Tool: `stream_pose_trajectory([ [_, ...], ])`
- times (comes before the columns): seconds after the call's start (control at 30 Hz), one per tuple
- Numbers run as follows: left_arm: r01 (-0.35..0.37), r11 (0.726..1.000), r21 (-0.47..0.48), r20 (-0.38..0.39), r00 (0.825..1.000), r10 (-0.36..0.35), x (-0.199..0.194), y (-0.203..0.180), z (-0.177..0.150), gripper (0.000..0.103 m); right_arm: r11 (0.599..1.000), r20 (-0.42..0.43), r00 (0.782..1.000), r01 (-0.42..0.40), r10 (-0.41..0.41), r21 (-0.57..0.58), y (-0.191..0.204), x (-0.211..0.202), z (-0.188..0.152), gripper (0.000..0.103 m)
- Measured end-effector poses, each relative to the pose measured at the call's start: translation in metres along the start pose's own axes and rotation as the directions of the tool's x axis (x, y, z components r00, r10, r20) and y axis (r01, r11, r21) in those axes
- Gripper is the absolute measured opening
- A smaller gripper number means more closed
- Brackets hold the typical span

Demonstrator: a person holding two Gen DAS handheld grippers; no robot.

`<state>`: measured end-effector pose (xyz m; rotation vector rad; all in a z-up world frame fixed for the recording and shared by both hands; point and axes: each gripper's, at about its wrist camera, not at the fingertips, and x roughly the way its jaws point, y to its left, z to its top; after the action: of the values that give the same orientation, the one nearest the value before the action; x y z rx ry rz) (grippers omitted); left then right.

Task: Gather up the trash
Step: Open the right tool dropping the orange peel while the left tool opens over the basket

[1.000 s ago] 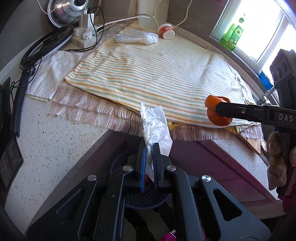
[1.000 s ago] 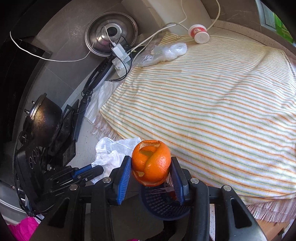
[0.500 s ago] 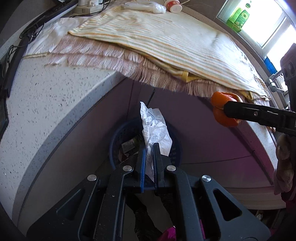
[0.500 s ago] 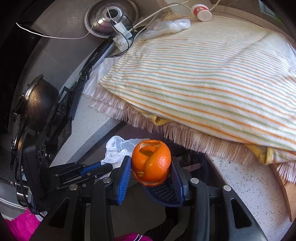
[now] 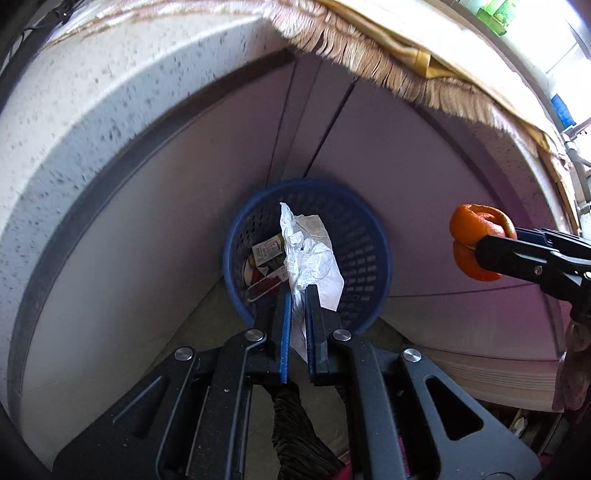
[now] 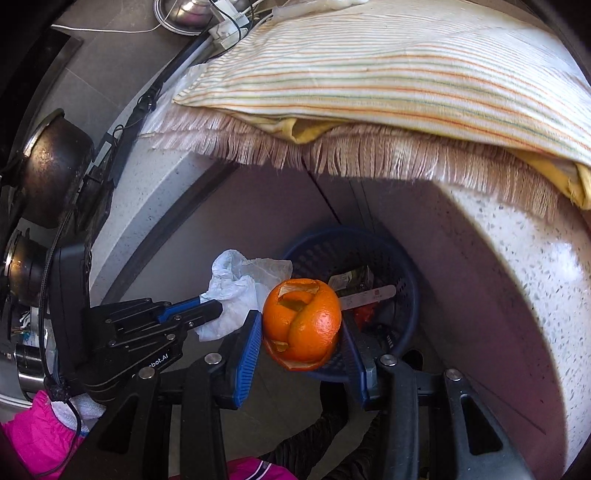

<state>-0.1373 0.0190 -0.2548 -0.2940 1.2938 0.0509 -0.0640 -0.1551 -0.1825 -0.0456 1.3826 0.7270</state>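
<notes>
My left gripper (image 5: pixel 298 291) is shut on a crumpled white tissue (image 5: pixel 310 254) and holds it above the blue perforated trash basket (image 5: pixel 365 240) on the floor. The basket holds wrappers (image 5: pixel 266 254). My right gripper (image 6: pixel 301 325) is shut on a curled orange peel (image 6: pixel 303 328), held above and in front of the basket (image 6: pixel 406 295). The peel (image 5: pixel 476 243) shows to the right of the basket in the left wrist view. The left gripper (image 6: pixel 212 308) with the tissue (image 6: pixel 236 291) shows left of the peel in the right wrist view.
The speckled counter edge (image 5: pixel 92 110) curves above the basket, with grey-purple cabinet doors (image 5: pixel 424 177) behind it. A striped fringed cloth (image 6: pixel 388 74) overhangs the counter. A black pot (image 6: pixel 51 173) and cables (image 6: pixel 221 33) are at the left.
Both grippers have dropped from counter height to below the counter edge, carrying the tissue and the peel. The blue basket has come into full view beneath them.
</notes>
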Motion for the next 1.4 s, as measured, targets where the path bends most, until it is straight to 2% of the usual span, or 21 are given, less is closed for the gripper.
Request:
stream_pose_trajectory([
  [0.33,-0.025,1.000,0.015,-0.056,0.998,0.026,0.031,-0.012,0.004,0.005,0.999,-0.042,0.998,0.040,-0.041,-0.016,0.000,0.035,-0.012,0.044],
  [0.73,-0.054,0.998,0.031,-0.088,0.995,0.057,0.059,-0.017,0.006,0.005,0.996,-0.068,0.994,0.084,-0.085,-0.023,-0.009,0.065,-0.016,0.044],
  [1.27,-0.086,0.995,0.049,-0.106,0.990,0.091,0.068,-0.016,0.012,0.005,0.994,-0.060,0.993,0.102,-0.104,-0.043,-0.007,0.070,-0.015,0.046],
  [1.33,-0.099,0.993,0.060,-0.106,0.989,0.105,0.070,-0.017,0.012,0.012,0.993,-0.057,0.992,0.107,-0.109,-0.046,-0.006,0.069,-0.014,0.046],
  [1.4,-0.101,0.993,0.068,-0.102,0.989,0.108,0.069,-0.018,0.012,0.022,0.993,-0.053,0.992,0.109,-0.111,-0.046,-0.007,0.067,-0.012,0.054],
])
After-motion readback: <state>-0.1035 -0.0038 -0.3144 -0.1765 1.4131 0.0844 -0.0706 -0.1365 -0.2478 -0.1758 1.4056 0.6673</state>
